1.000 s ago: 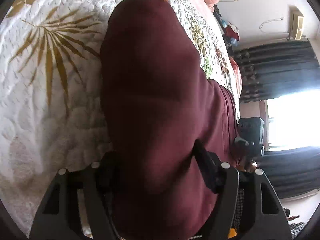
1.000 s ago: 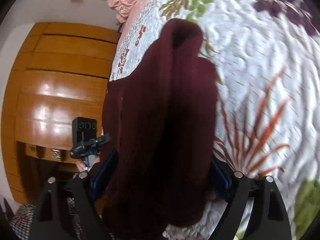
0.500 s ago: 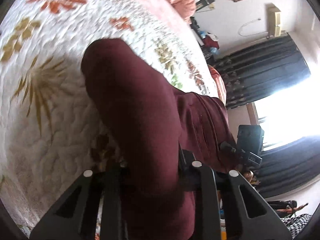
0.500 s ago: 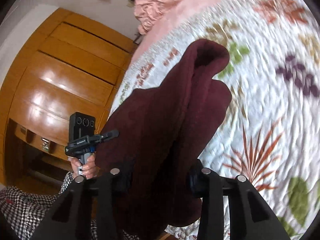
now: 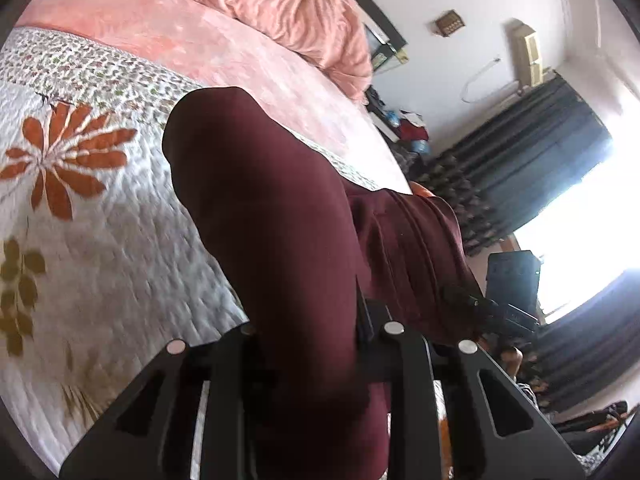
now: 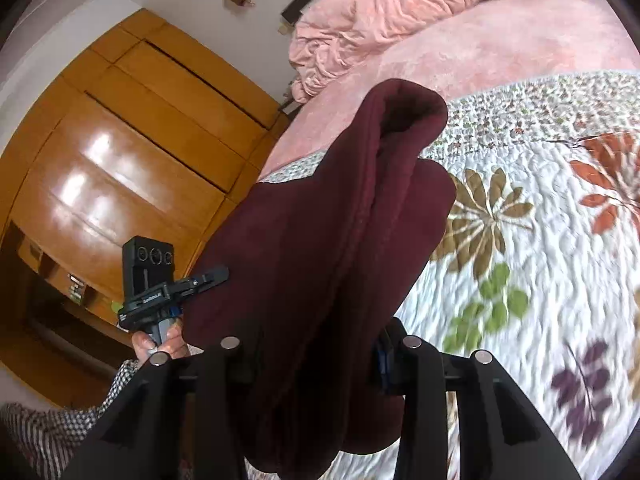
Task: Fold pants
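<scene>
The dark maroon pants (image 5: 272,240) hang folded between my two grippers above the bed. My left gripper (image 5: 308,332) is shut on one end of the cloth, which spills over its fingers and hides the tips. My right gripper (image 6: 316,352) is shut on the other end of the pants (image 6: 328,240), with its tips also buried in fabric. The cloth spans between the two grippers and is lifted off the quilt. The right gripper shows in the left wrist view (image 5: 492,312), and the left gripper shows in the right wrist view (image 6: 160,296).
The bed has a white floral quilt (image 5: 80,240) and, farther off, a pink blanket (image 5: 208,40) with a bunched pink sheet (image 6: 400,12). A wooden wardrobe (image 6: 120,160) stands to the left. Dark curtains and a bright window (image 5: 560,208) are to the right.
Both grippers closed in on the pants and lifted them up, tilting the view from the quilt toward the head of the bed. The cloth now hangs higher.
</scene>
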### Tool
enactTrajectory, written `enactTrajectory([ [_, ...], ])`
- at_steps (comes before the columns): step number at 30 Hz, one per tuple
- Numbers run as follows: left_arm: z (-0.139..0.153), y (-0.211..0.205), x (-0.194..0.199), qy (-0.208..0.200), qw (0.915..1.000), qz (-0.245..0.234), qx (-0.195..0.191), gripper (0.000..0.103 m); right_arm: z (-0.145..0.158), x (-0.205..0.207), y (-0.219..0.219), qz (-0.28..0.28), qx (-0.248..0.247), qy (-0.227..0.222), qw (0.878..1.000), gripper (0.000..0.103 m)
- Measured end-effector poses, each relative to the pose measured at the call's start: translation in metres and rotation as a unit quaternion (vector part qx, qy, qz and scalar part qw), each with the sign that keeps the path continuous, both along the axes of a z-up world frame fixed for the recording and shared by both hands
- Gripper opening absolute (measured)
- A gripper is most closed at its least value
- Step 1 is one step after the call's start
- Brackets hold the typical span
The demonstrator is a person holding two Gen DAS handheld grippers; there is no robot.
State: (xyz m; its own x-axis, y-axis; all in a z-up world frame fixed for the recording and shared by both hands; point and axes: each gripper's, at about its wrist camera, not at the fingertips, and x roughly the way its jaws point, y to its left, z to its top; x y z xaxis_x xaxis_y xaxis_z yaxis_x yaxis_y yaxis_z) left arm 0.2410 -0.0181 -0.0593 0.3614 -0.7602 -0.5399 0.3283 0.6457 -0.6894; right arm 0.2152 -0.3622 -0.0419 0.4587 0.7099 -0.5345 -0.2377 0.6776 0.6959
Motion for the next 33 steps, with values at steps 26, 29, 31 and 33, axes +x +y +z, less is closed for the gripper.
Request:
enactTrajectory([
  [26, -0.045, 0.027, 0.012, -0.017, 0.9712, 0.080, 0.224, 0.082, -0.060, -0.008, -0.027, -0.106, -0.094, 0.052, 0.989, 0.072],
  [29, -0.014, 0.024, -0.025, -0.097, 0.9559, 0.108, 0.256, 0.082, -0.032, -0.039, -0.018, -0.087, -0.093, -0.008, 0.992, 0.072],
  [31, 0.001, 0.015, -0.047, -0.122, 0.9607, 0.097, 0.229, 0.082, -0.020, -0.050, 0.000, -0.046, -0.061, -0.036, 0.996, 0.072],
  [33, 0.001, 0.004, -0.054, -0.119, 0.9676, 0.081, 0.208, 0.082, -0.020, -0.047, 0.018, -0.015, -0.060, -0.041, 0.997, 0.069],
])
